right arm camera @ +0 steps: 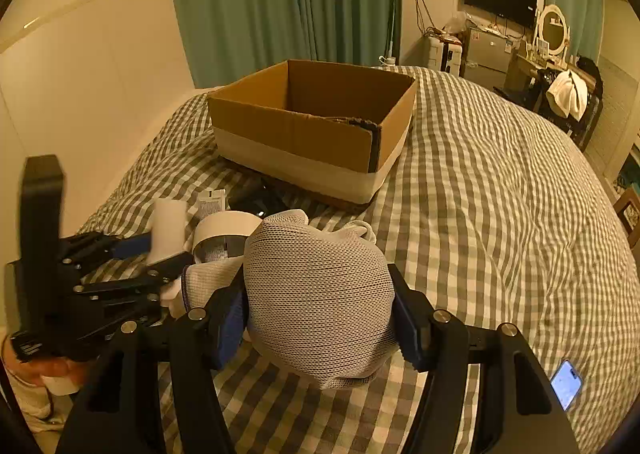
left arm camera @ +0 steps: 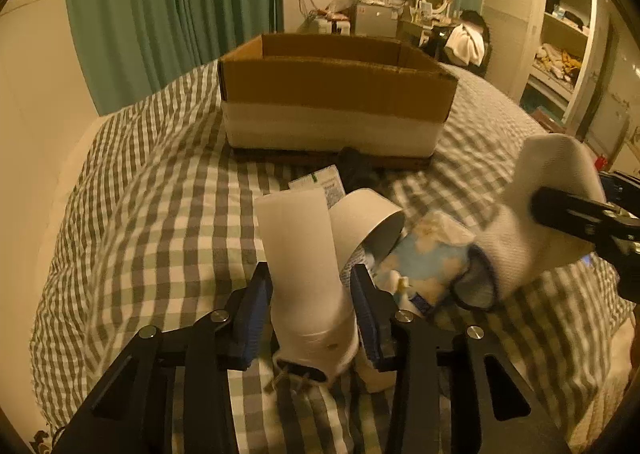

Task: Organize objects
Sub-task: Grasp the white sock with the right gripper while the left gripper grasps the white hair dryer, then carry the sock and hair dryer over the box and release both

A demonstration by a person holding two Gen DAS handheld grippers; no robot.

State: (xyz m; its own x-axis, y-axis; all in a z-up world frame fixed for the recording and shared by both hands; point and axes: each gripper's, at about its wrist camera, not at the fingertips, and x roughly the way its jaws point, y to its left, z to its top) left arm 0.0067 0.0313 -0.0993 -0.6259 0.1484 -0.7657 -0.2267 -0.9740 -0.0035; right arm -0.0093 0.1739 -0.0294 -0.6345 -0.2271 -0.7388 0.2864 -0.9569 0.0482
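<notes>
My left gripper (left arm camera: 310,268) is shut on a white plastic tube (left arm camera: 300,238), whose cap end points back toward the camera. Just behind it on the checked bedspread lie a roll of white tape (left arm camera: 368,222) and a blue flowered tissue pack (left arm camera: 428,266). My right gripper (right arm camera: 318,274) is shut on a bundled white knit sock (right arm camera: 320,302), held above the bed. In the left wrist view that sock (left arm camera: 540,222) hangs at the right. An open cardboard box (left arm camera: 336,94) stands further back on the bed; the right wrist view shows the box (right arm camera: 312,122) slightly left of centre.
A dark object (left arm camera: 356,170) and a small printed packet (left arm camera: 320,182) lie just in front of the box. A phone (right arm camera: 566,384) lies on the bed at the lower right. Green curtains, a wall-mounted screen, a dresser and open shelves stand beyond the bed.
</notes>
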